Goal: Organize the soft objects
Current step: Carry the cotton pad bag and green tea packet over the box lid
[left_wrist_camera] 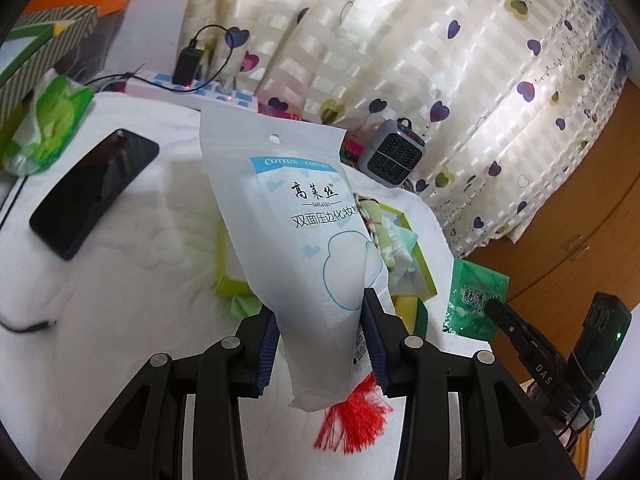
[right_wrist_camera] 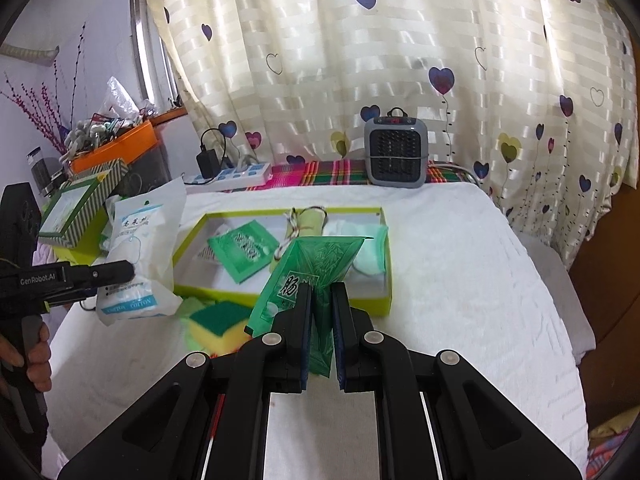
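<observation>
My left gripper (left_wrist_camera: 322, 320) is shut on the lower part of a white cotton-pad bag (left_wrist_camera: 288, 216), which stands up over the white cloth. In the right wrist view the same bag (right_wrist_camera: 136, 256) hangs at the left with the left gripper (right_wrist_camera: 120, 272) on it. My right gripper (right_wrist_camera: 322, 292) is shut on a green printed packet (right_wrist_camera: 316, 264), held just in front of a lime-green tray (right_wrist_camera: 280, 300). The left wrist view shows that packet (left_wrist_camera: 476, 304) with the right gripper (left_wrist_camera: 500, 316) at the right. Another green packet (right_wrist_camera: 244, 250), a twine-tied roll (right_wrist_camera: 312, 220) and a pale green cloth (right_wrist_camera: 368, 256) lie in the tray.
A yellow-green sponge (right_wrist_camera: 220, 320) lies before the tray. A black phone (left_wrist_camera: 92, 192) and a green tissue pack (left_wrist_camera: 52, 120) lie at the left. A small grey heater (right_wrist_camera: 396, 152), a power strip (right_wrist_camera: 236, 174) and a striped box (right_wrist_camera: 76, 212) stand behind. A red tassel (left_wrist_camera: 352, 412) shows under the bag.
</observation>
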`<state>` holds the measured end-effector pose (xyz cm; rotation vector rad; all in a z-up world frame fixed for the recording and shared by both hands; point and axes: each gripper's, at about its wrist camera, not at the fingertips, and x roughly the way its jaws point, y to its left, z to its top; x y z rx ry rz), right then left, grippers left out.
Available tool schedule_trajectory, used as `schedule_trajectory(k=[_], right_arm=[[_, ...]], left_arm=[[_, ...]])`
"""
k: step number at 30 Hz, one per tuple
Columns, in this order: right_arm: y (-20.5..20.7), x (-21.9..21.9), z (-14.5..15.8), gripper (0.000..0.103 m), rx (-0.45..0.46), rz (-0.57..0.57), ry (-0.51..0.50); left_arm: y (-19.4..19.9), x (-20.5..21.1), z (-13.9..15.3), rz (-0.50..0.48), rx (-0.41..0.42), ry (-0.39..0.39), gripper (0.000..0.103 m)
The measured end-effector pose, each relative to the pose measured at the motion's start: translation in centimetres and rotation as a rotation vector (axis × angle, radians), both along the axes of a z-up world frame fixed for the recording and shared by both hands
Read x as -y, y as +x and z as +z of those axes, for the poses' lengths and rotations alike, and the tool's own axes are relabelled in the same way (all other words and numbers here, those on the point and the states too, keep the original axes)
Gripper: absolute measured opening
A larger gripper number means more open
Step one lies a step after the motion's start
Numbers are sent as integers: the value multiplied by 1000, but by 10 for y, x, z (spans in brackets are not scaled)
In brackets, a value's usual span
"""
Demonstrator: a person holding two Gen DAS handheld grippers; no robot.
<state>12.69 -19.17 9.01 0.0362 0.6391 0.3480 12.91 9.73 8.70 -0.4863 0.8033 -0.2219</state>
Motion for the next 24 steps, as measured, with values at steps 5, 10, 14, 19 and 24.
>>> schedule_trajectory(k=[5,10,14,19,24], right_arm=[[19,-6,1,10,-8,19,-7],[43,-9,-3,10,-32,29,-3],[60,-9,-4,10,-44,28,-5],[87,-3,-6,10,-69,35,10],[112,1,-15,10,-105,40,0]], left_arm=[[21,4,-1,-29,-11,10,38],[43,9,-4,-45,-28,14,38],[63,13,-6,-70,-38,18,38],[90,18,-7,-89,-47,22,38],[111,23,-11,-114,-65,40,38]])
